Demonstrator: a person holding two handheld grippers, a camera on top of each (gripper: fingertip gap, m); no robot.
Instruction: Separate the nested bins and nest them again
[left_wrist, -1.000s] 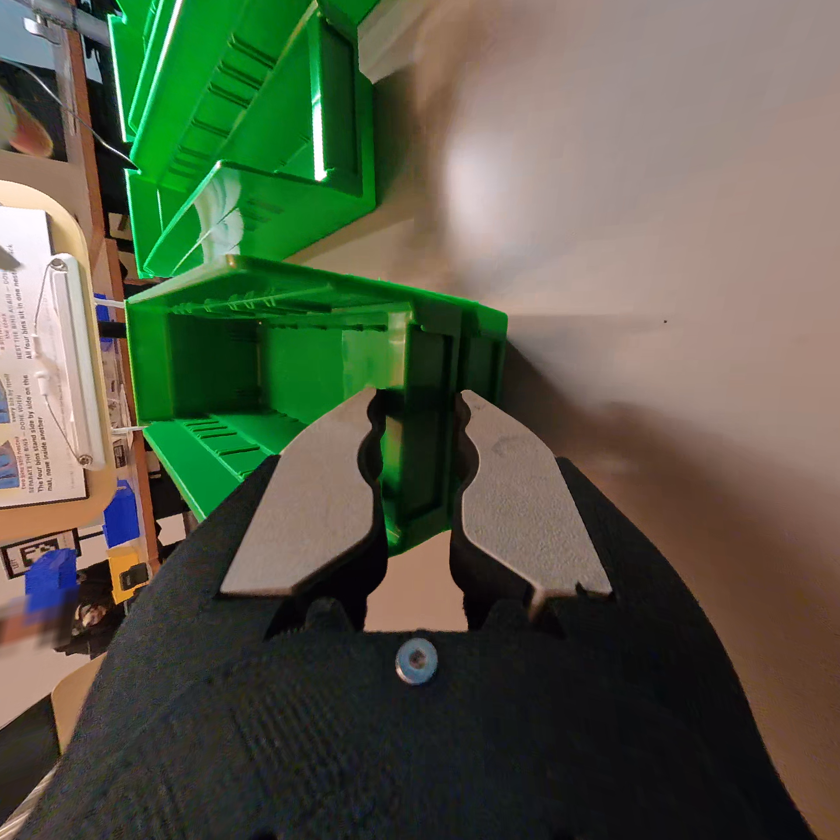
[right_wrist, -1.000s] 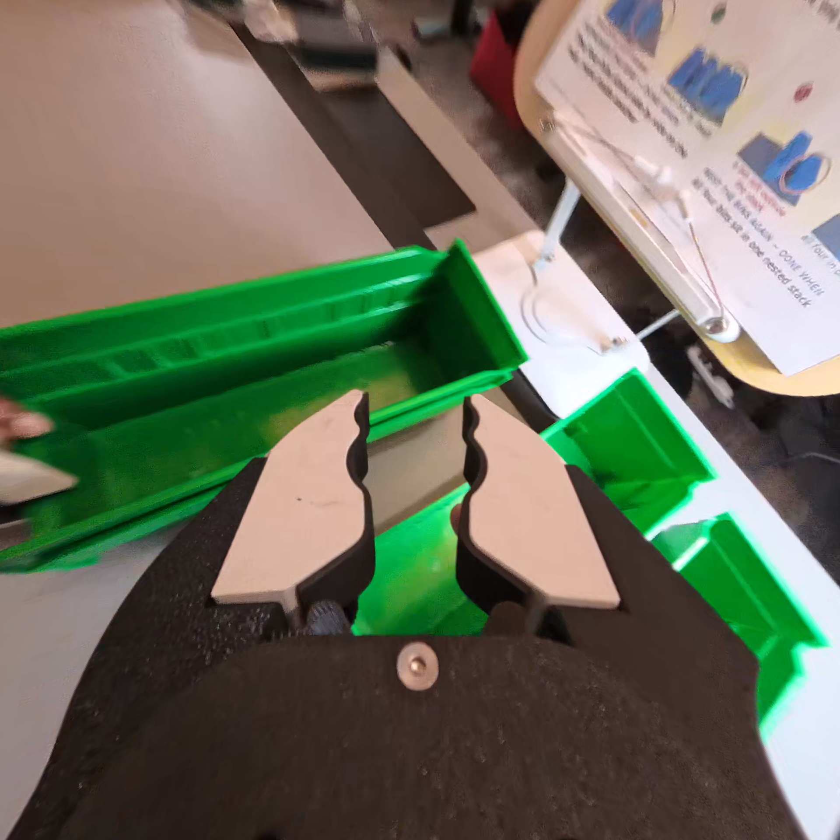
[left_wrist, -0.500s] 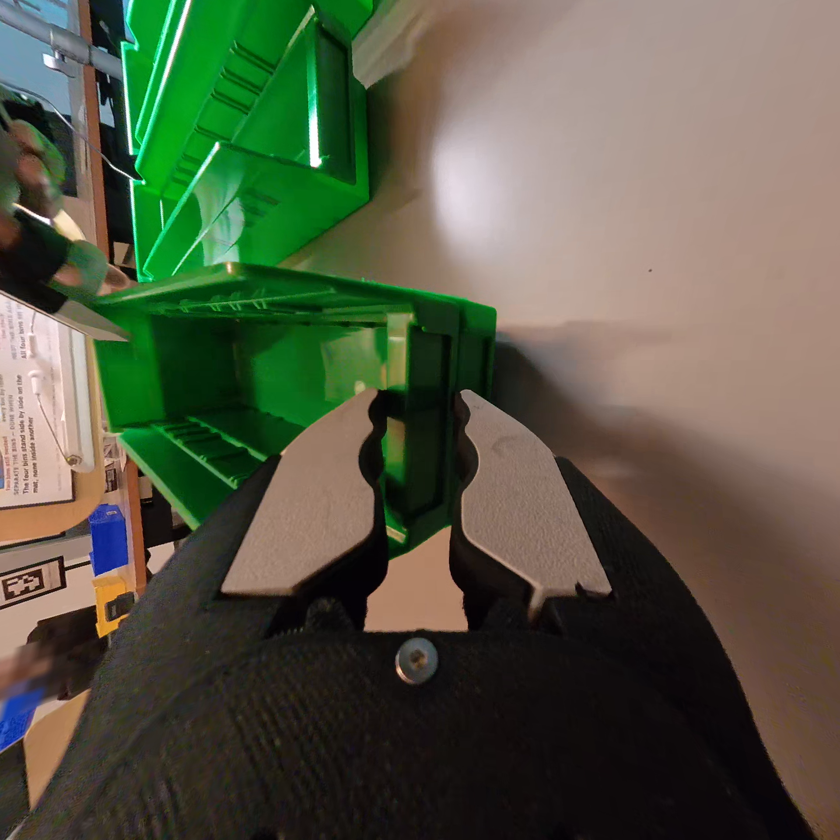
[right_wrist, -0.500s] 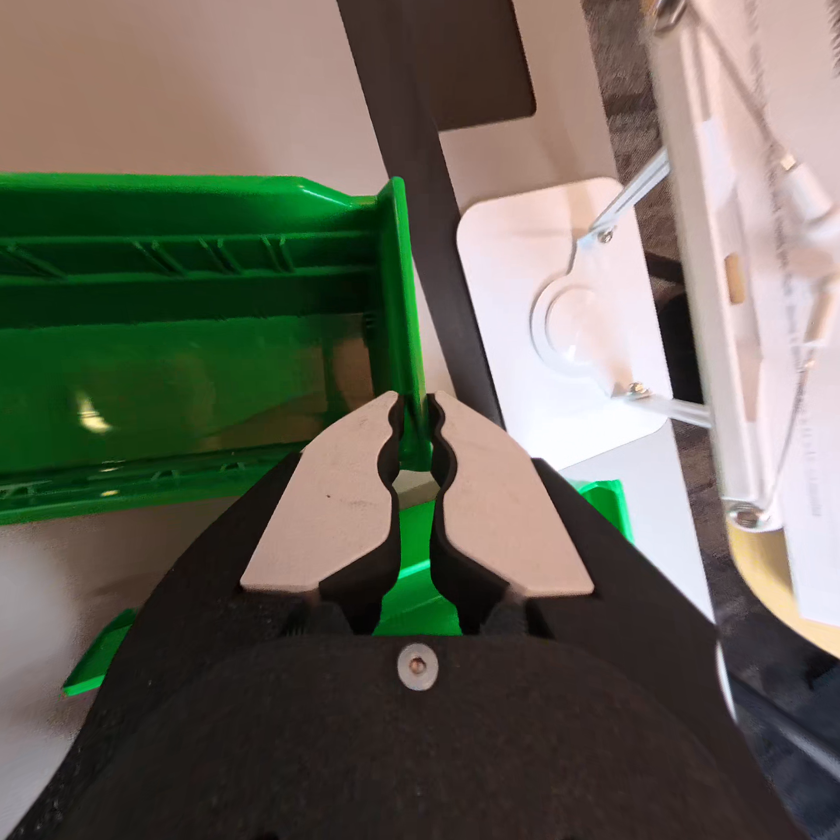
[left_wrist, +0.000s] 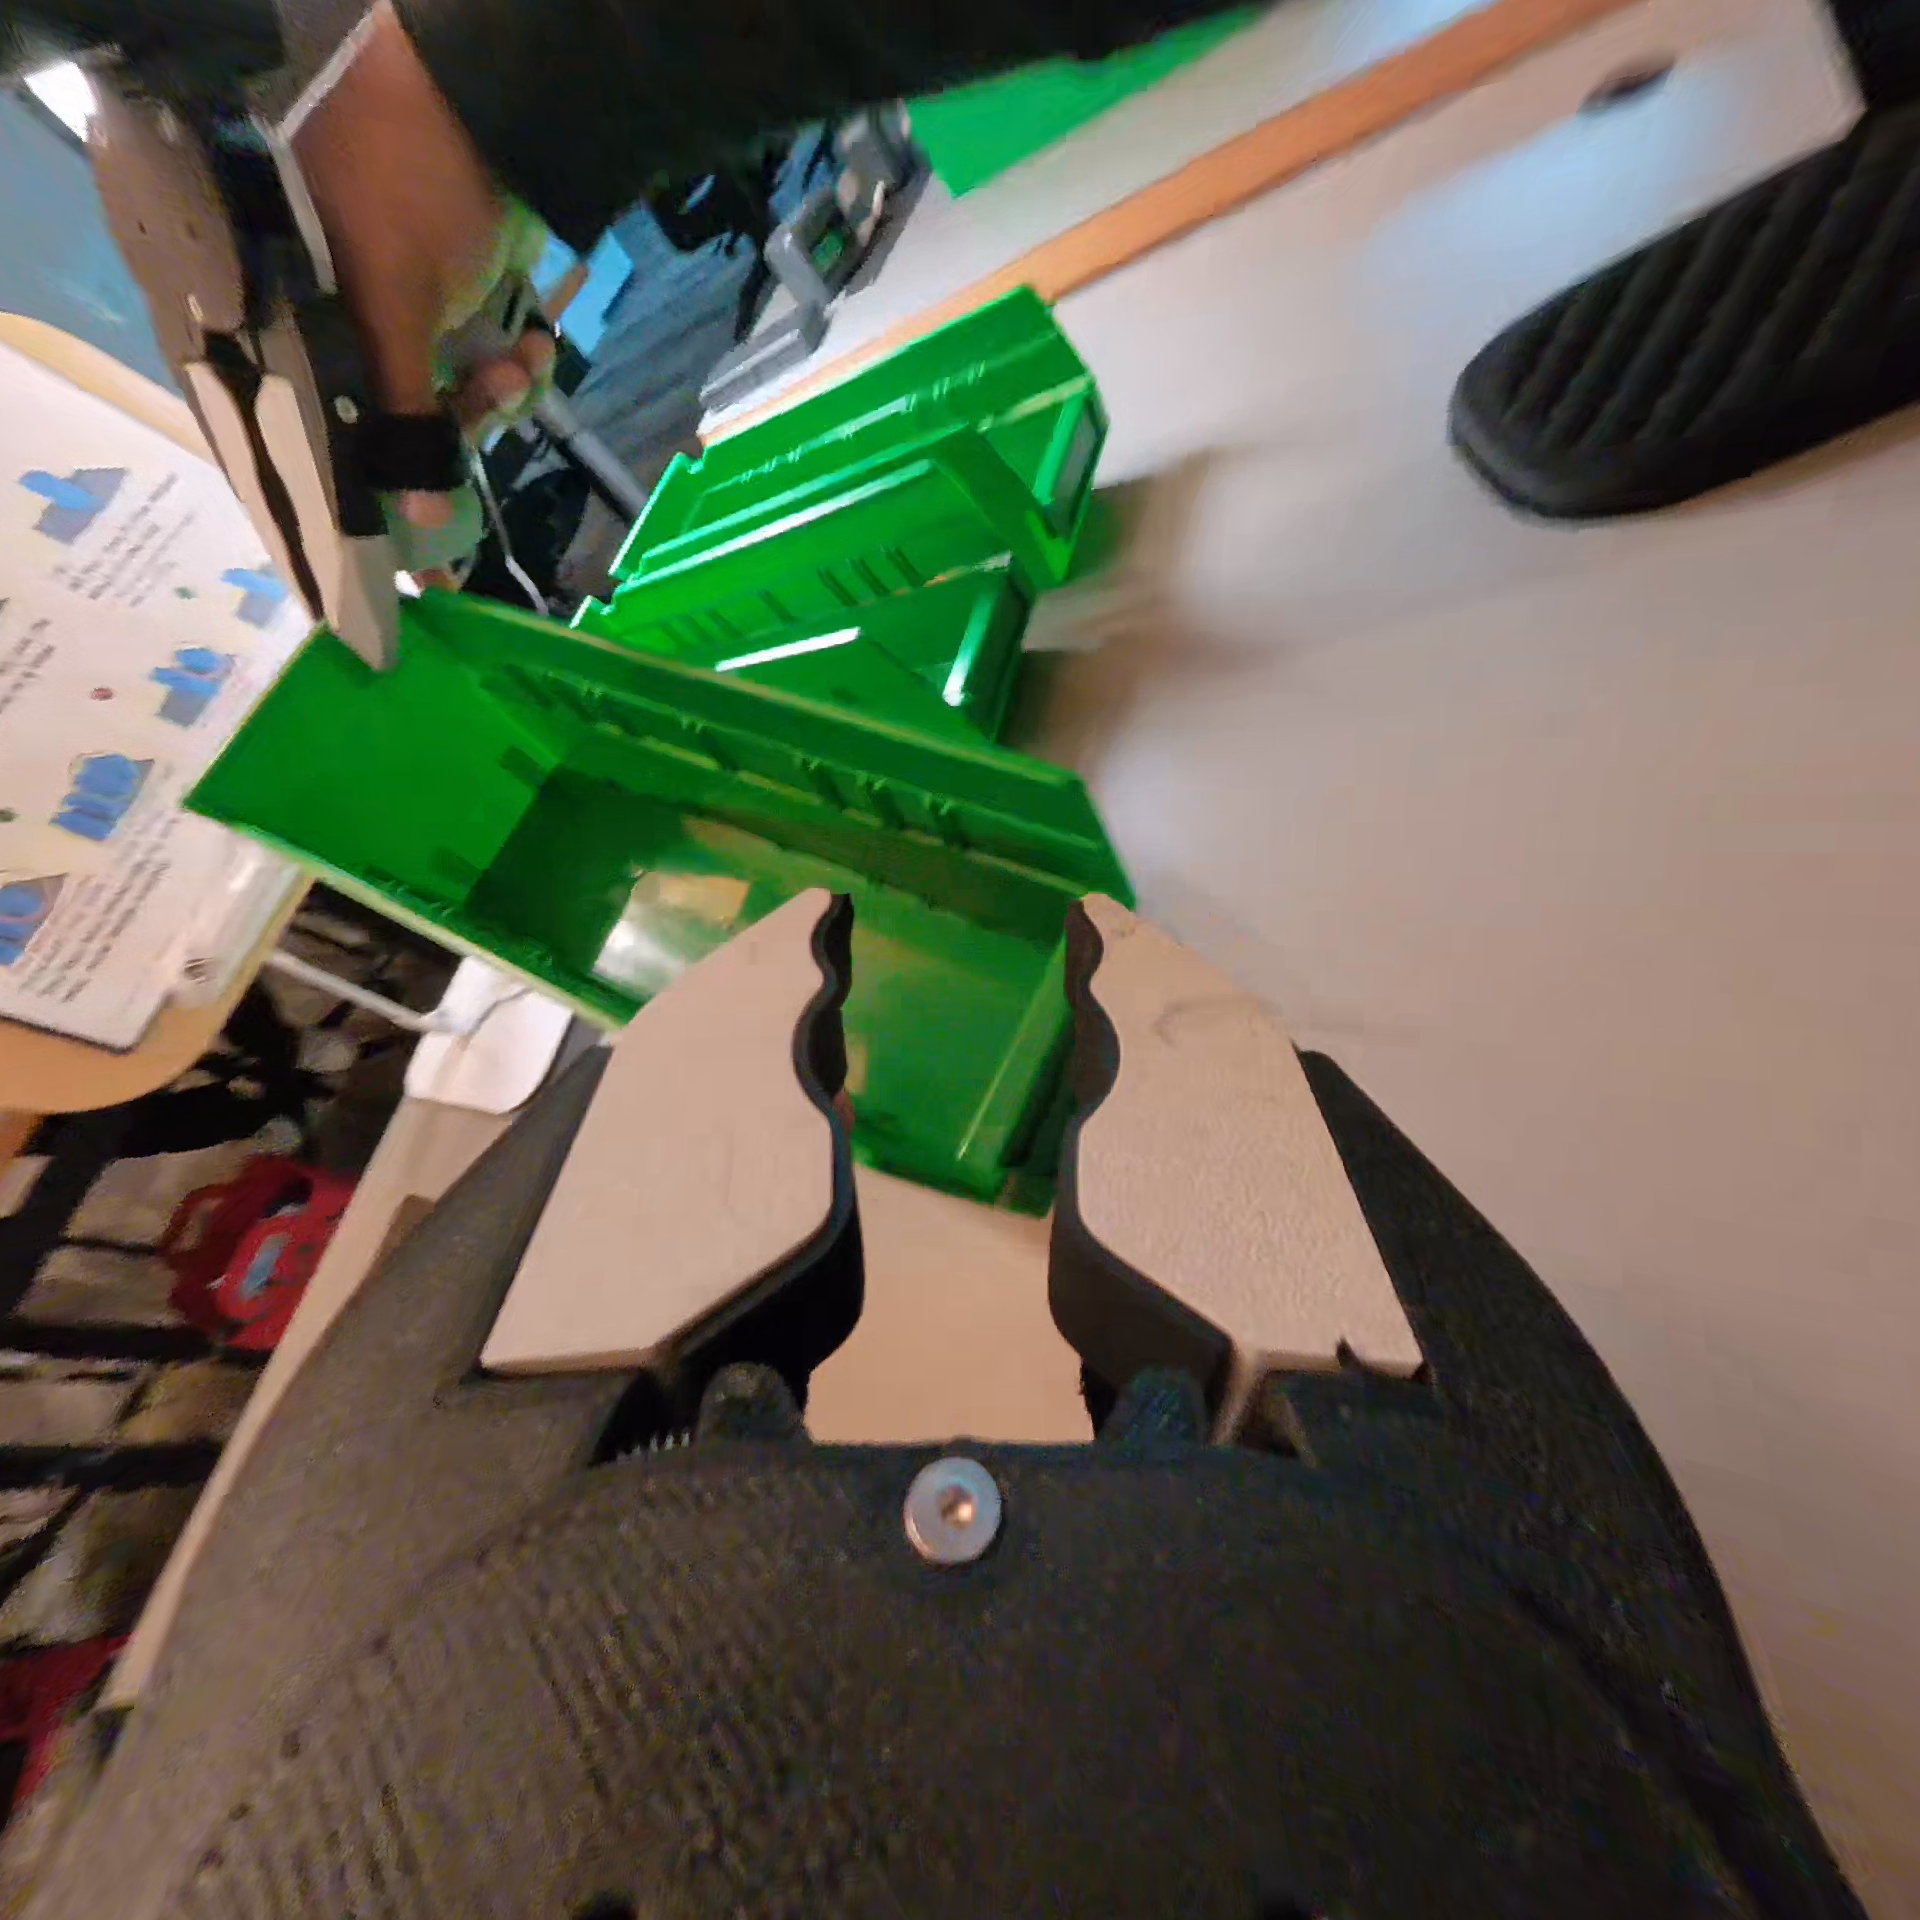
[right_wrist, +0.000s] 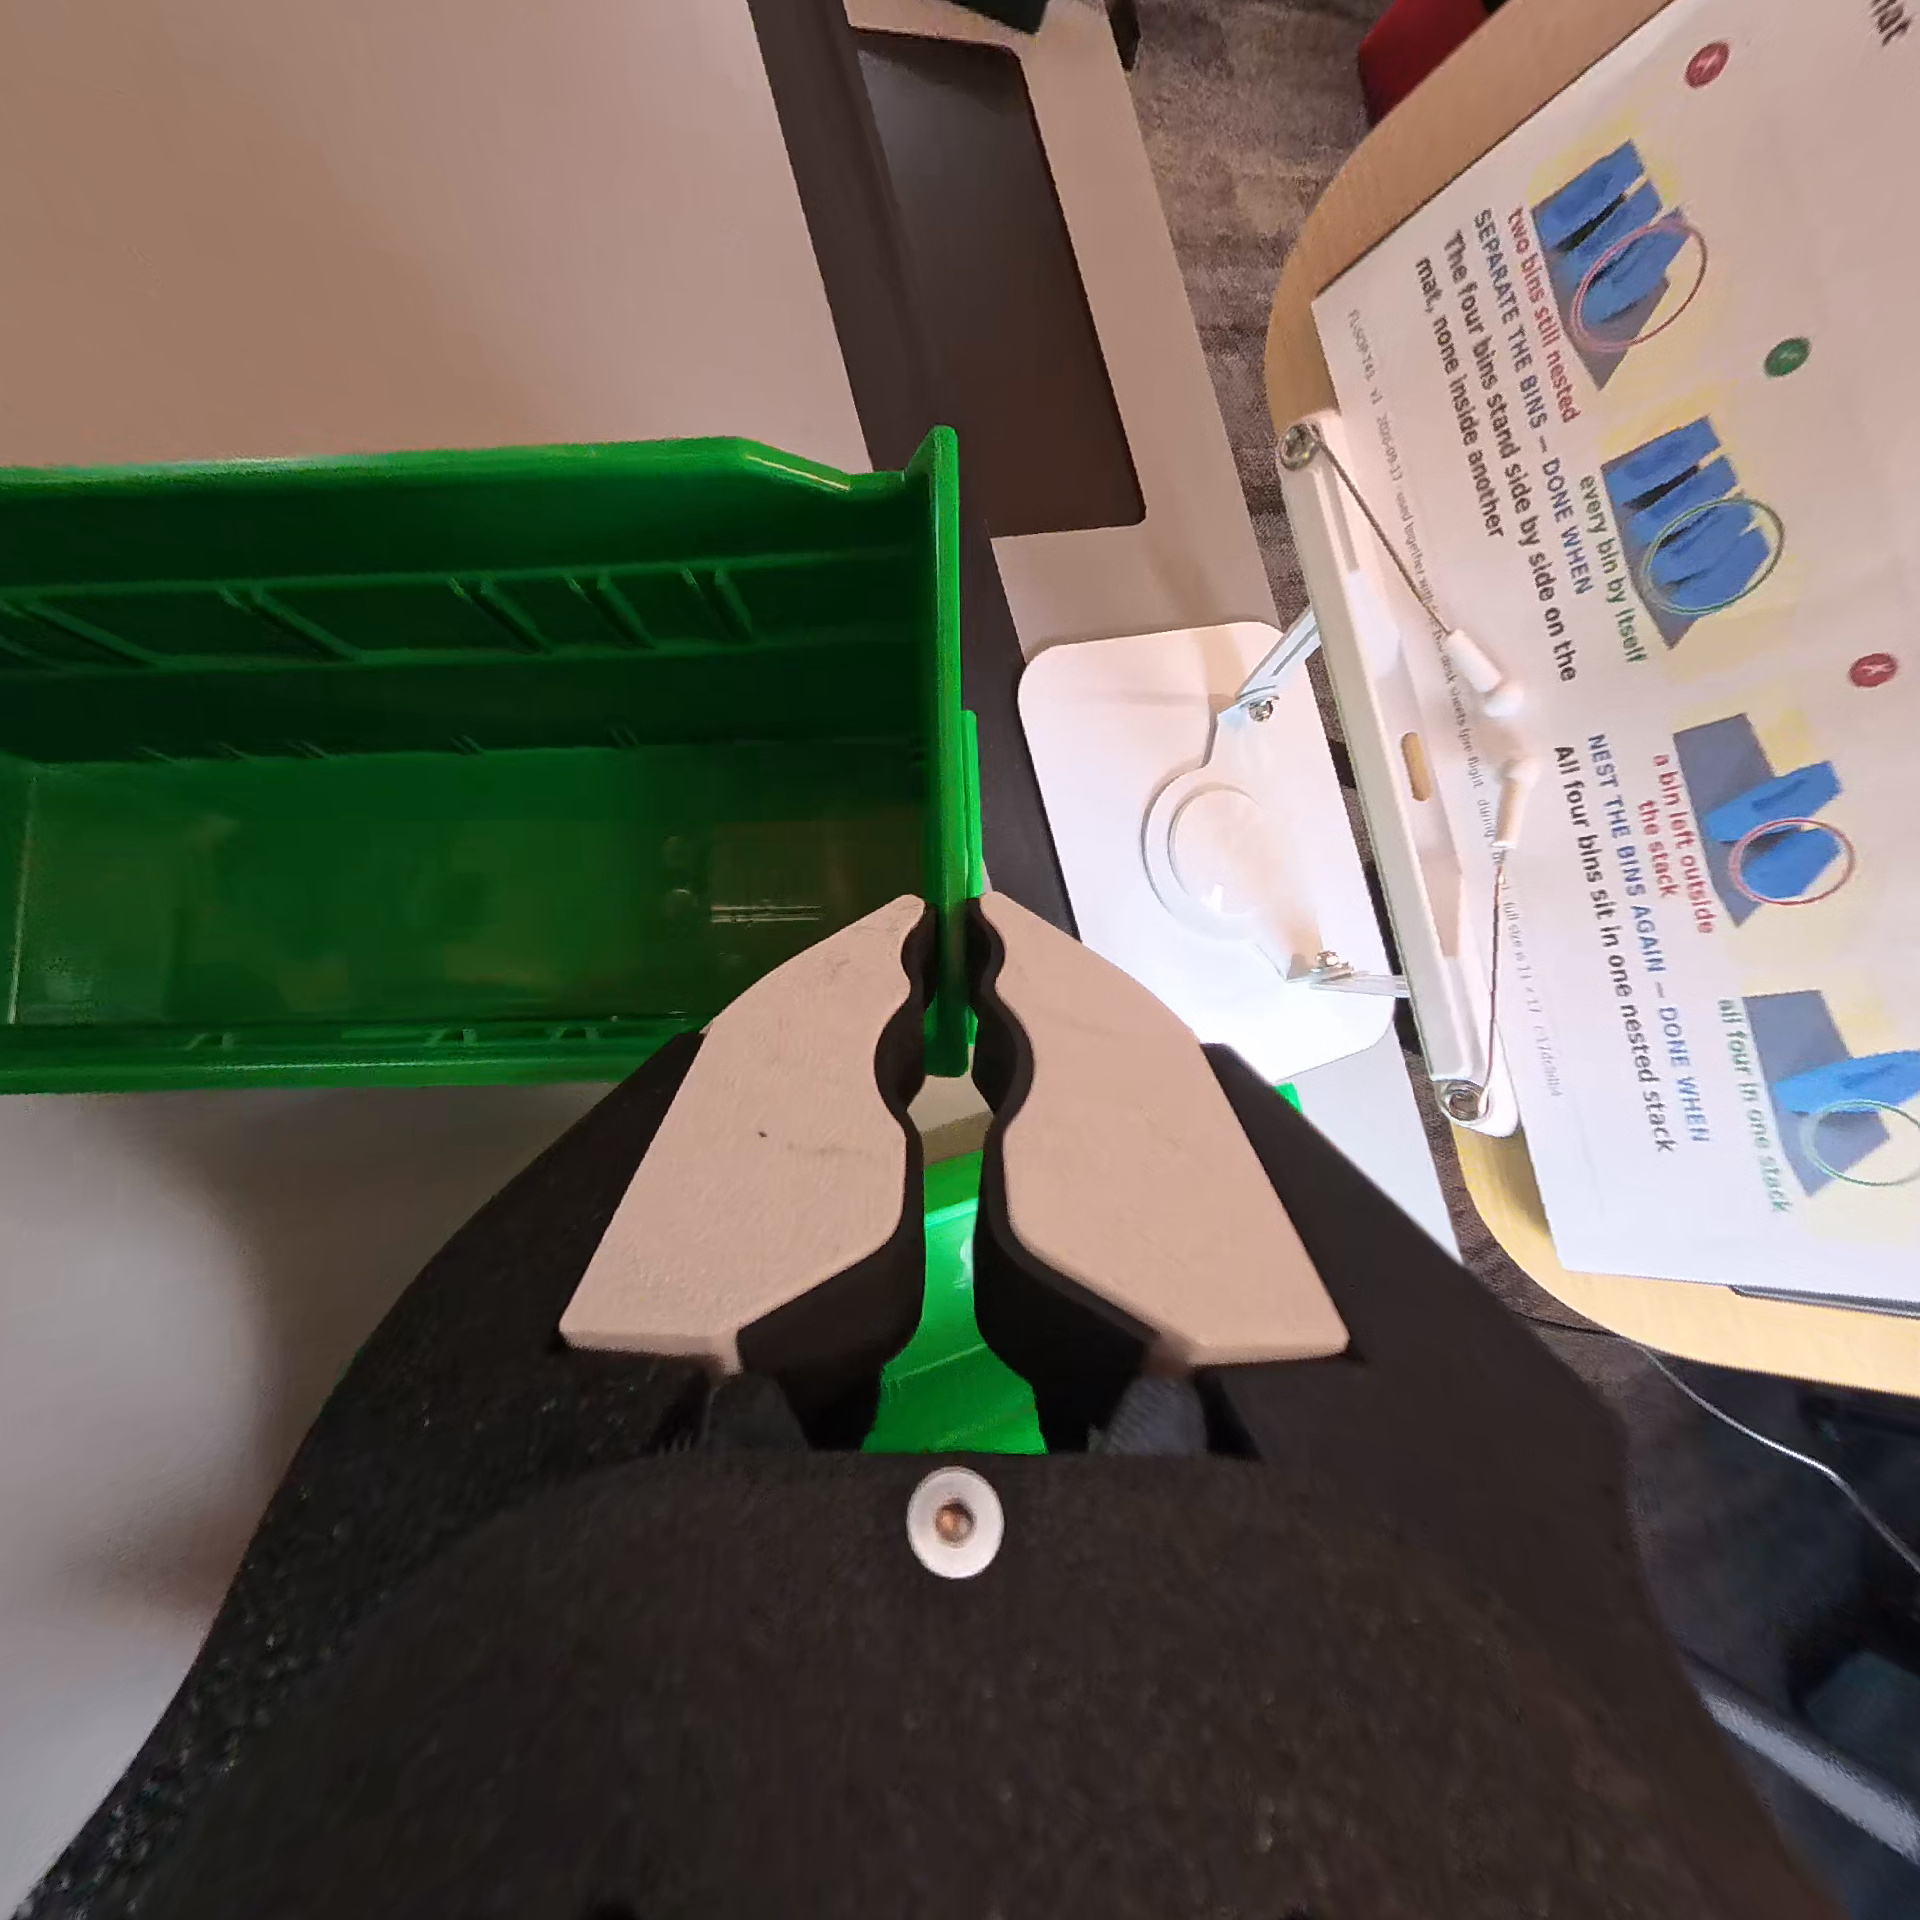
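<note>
A long green bin (left_wrist: 644, 821) is held between both grippers above the pale table. My left gripper (left_wrist: 951, 935) is shut on its thick front end, one finger on each side. My right gripper (right_wrist: 945, 925) is shut on the thin back wall of the same bin (right_wrist: 416, 862). It also shows in the left wrist view (left_wrist: 348, 613), pinching the bin's far corner. More green bins (left_wrist: 883, 520) lie together on the table beyond the held one. Part of another green bin (right_wrist: 956, 1351) shows under my right gripper.
An instruction sheet on a round wooden board (right_wrist: 1621, 675) stands on a white base (right_wrist: 1143, 748) past the table's edge. A dark strip (right_wrist: 894, 260) runs along that edge. A black ribbed object (left_wrist: 1714, 312) lies on the table at the far right.
My right gripper went from open to shut on the bin's back wall. The left view has swung round, with the bin's front end still between its fingers.
</note>
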